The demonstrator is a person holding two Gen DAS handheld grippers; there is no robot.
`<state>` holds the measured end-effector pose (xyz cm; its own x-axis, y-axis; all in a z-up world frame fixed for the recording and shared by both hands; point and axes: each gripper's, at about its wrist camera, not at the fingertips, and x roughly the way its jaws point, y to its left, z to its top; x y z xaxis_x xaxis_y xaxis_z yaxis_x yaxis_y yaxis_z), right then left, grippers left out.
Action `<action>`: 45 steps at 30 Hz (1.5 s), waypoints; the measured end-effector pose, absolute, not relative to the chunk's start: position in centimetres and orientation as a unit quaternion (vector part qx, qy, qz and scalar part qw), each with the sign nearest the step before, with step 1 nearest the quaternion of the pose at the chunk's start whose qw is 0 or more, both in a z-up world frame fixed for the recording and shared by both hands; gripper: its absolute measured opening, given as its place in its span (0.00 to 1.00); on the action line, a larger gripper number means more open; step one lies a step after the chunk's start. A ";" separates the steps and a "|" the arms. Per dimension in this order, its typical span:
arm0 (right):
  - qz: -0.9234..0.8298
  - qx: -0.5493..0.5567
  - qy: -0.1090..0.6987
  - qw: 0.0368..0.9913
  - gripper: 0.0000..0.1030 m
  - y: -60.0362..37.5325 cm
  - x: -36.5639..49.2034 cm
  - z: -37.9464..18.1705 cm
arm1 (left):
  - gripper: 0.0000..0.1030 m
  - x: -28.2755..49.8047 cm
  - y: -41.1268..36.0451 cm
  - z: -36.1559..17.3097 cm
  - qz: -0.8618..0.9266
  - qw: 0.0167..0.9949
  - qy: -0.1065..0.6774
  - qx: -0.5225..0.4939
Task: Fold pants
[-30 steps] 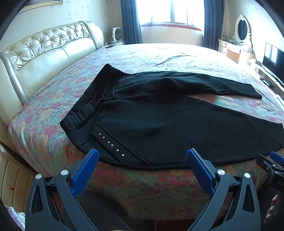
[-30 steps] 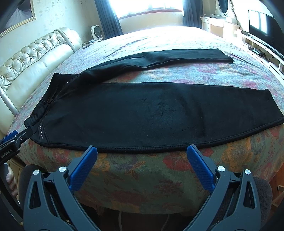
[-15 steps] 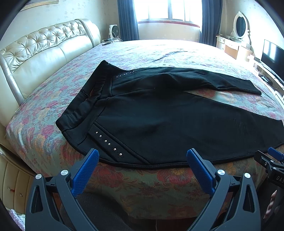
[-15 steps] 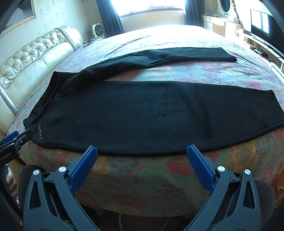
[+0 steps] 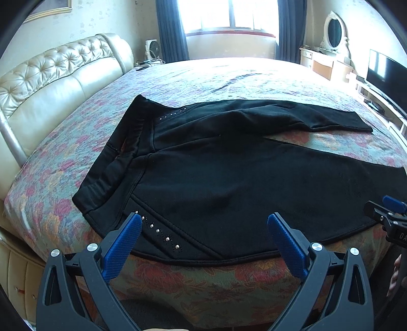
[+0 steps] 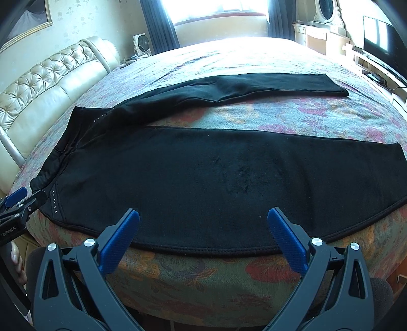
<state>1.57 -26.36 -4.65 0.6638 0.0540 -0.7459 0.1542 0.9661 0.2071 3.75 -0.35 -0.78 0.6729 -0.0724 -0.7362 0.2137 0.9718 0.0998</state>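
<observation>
Black pants (image 5: 229, 178) lie spread flat on the floral bedspread, waistband to the left, both legs running right and apart in a V. They also show in the right wrist view (image 6: 229, 178). A row of studs (image 5: 157, 230) marks the near hip. My left gripper (image 5: 204, 236) is open and empty, just above the near hem by the studs. My right gripper (image 6: 203, 229) is open and empty over the near edge of the front leg. Each gripper shows at the edge of the other's view.
The bed (image 5: 229, 285) has a tufted cream headboard (image 5: 51, 84) at the left. A window with dark curtains (image 5: 229, 15) is at the back. A dresser with mirror (image 5: 330, 51) and a TV (image 5: 386, 73) stand at the right.
Both grippers have moved forward toward the bed, so the pants sit closer and the fingertips now overlap the near hem. Both stay open.
</observation>
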 end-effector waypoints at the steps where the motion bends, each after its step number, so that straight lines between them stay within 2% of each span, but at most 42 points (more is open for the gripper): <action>1: -0.027 0.127 0.409 0.903 0.98 -26.3 1.9 -4.6 | 0.96 4.3 -0.4 -0.9 -0.090 0.905 0.402 0.104; 3: -0.024 0.129 0.409 0.903 0.98 -26.3 2.5 -4.6 | 0.96 5.9 -0.2 -1.3 -0.097 0.892 0.418 0.140; 8: -0.016 0.130 0.416 0.900 0.98 -26.1 4.2 -5.1 | 0.96 11.9 3.5 0.1 -0.123 0.882 0.447 0.086; 14: -0.005 0.146 0.431 0.890 0.98 -26.3 6.1 -6.3 | 0.96 22.8 9.0 2.3 -0.065 0.899 0.428 0.065; 20: -0.002 0.160 0.451 0.878 0.98 -26.9 7.8 -7.9 | 0.96 32.0 12.0 0.3 -0.059 0.896 0.435 0.065; 28: 0.005 0.168 0.450 0.877 0.98 -27.7 9.0 -8.0 | 0.95 36.8 11.0 -2.9 -0.078 0.882 0.456 0.089; 29: 0.006 0.171 0.449 0.877 0.98 -27.8 9.0 -7.9 | 0.83 37.0 10.8 -3.1 -0.080 0.881 0.458 0.088; 30: 0.008 0.174 0.449 0.877 0.98 -27.9 9.1 -7.7 | 0.61 37.5 10.8 -3.4 -0.085 0.877 0.466 0.084; 31: 0.011 0.178 0.449 0.876 0.98 -28.0 9.2 -7.6 | 0.04 38.2 10.9 -4.1 -0.087 0.865 0.489 0.076; 33: 0.023 0.188 0.446 0.875 0.98 -28.3 9.3 -7.1 | 0.06 39.0 11.6 -5.0 -0.080 0.851 0.517 0.044; 36: 0.059 0.188 0.433 0.879 0.98 -28.6 10.3 -5.4 | 0.06 38.8 11.8 -4.9 -0.071 0.857 0.507 0.055; 39: 0.118 0.159 0.410 0.890 0.98 -29.8 13.2 -2.8 | 0.06 38.9 13.0 -4.7 -0.075 0.861 0.503 0.011; 42: 0.139 0.092 0.374 0.912 0.98 -31.7 18.5 0.3 | 0.06 39.1 13.9 -5.2 -0.085 0.856 0.509 -0.022; 45: 0.150 0.030 0.379 0.913 0.98 -33.1 26.2 1.7 | 0.06 39.5 13.7 -5.8 -0.079 0.854 0.514 -0.007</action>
<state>26.18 -33.07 1.67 0.6673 0.2968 -0.6831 -0.2517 0.9531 0.1682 39.46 13.67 -5.79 0.4591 -0.1427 -0.8769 0.1284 0.9873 -0.0934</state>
